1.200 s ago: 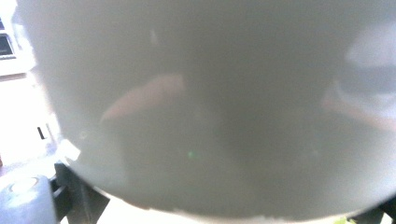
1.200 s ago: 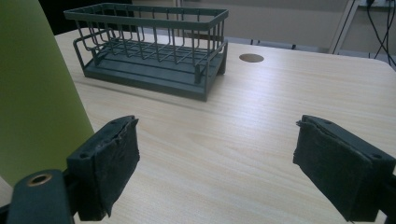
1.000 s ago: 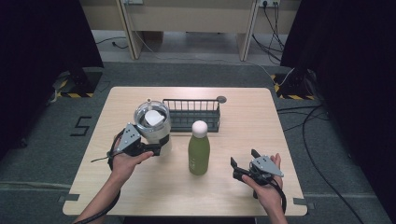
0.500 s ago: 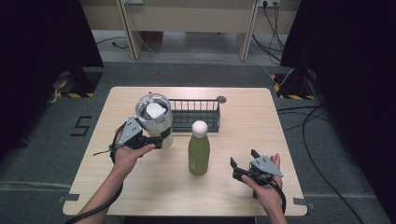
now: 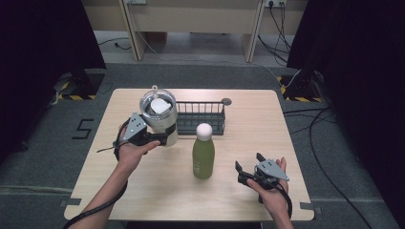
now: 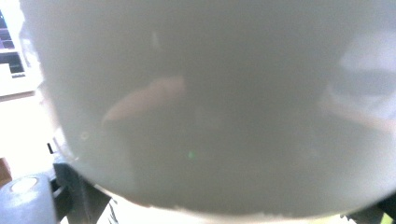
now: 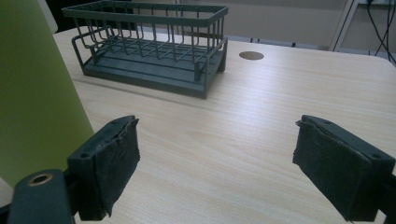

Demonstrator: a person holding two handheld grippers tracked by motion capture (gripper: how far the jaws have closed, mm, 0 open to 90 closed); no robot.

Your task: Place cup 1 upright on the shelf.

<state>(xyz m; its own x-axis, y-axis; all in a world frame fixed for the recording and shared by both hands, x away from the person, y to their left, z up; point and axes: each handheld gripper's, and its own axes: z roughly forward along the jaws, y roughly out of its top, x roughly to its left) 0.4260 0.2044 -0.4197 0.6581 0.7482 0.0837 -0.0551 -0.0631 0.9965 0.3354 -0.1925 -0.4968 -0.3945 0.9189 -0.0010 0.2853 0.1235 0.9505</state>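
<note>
Now my left gripper point(image 5: 162, 139) has carried the clear lidded tumbler point(image 5: 159, 115) up and back, clamped on its side; it sits left of centre in the high frame, beside the wire basket point(image 5: 200, 116), which I judge is where it goes. Counting, largest first: one table point(image 5: 143, 191), one basket, one tumbler, one green bottle point(image 5: 203, 151) at centre, two grippers. My right gripper point(image 5: 246, 172), lower right, rests with jaws apart.

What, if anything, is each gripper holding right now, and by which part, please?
The left gripper grips the steel tumbler by its lower body; the right gripper is open, holding nothing.
</note>
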